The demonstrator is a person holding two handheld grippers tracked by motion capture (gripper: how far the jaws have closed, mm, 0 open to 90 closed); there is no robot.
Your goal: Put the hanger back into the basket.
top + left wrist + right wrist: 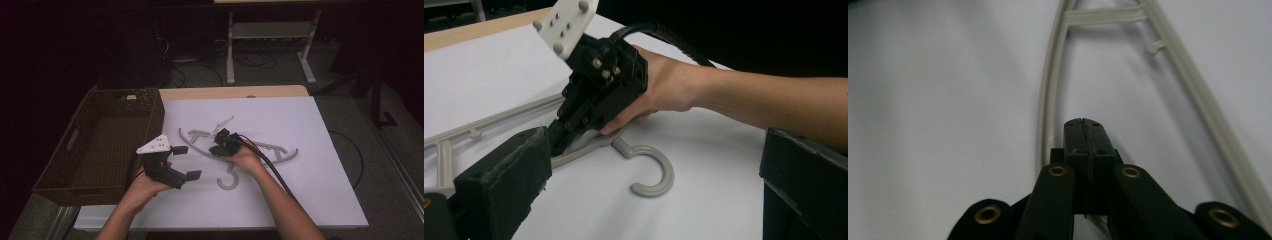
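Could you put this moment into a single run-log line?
right gripper: shut, over hanger | left gripper: open, empty | basket: left of sheet

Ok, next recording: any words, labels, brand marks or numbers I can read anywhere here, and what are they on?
None: no readable text in any view.
Grey hanger: plain, no marking visible.
Brown basket: no label visible.
White sheet on the table: blank.
Left tongs and right tongs: black bodies with screws and brass rivets, no lettering.
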